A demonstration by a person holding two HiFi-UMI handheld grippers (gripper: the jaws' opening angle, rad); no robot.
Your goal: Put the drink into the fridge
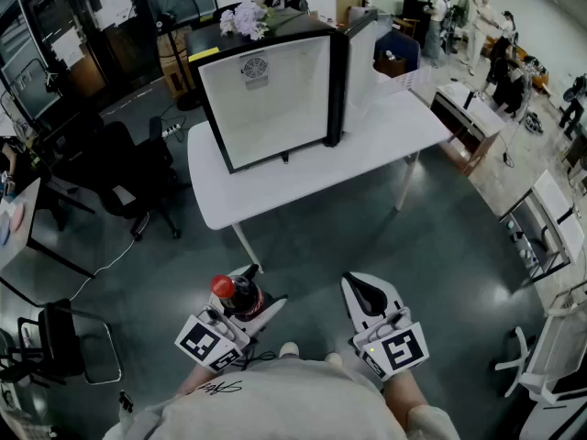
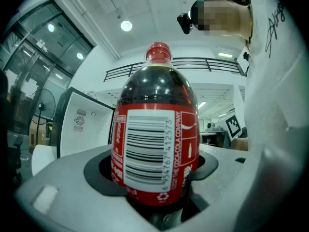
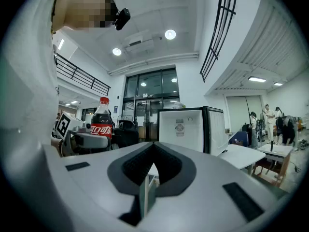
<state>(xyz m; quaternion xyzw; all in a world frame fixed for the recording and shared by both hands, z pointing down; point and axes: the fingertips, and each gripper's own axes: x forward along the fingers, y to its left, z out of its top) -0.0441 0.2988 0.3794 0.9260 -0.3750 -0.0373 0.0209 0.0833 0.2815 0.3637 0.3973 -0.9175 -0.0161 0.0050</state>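
Note:
A dark cola bottle [image 1: 237,295] with a red cap and red label stands upright between the jaws of my left gripper [image 1: 249,297], which is shut on its lower body [image 2: 154,144]. My right gripper [image 1: 358,286] is held beside it, jaws shut with nothing between them [image 3: 154,149]. Both hang low in front of the person, above the grey floor. The small black fridge [image 1: 266,99] stands on a white table [image 1: 303,177] ahead, its white inside bare and its door [image 1: 359,62] swung open to the right. It also shows in both gripper views, as the fridge [image 2: 87,124] and the fridge [image 3: 186,129].
Black office chairs [image 1: 128,177] stand left of the table, another chair [image 1: 69,346] at the near left. A bunch of flowers [image 1: 243,18] lies on top of the fridge. A desk [image 1: 468,108], low shelving [image 1: 541,227] and several people [image 1: 495,35] are at the right.

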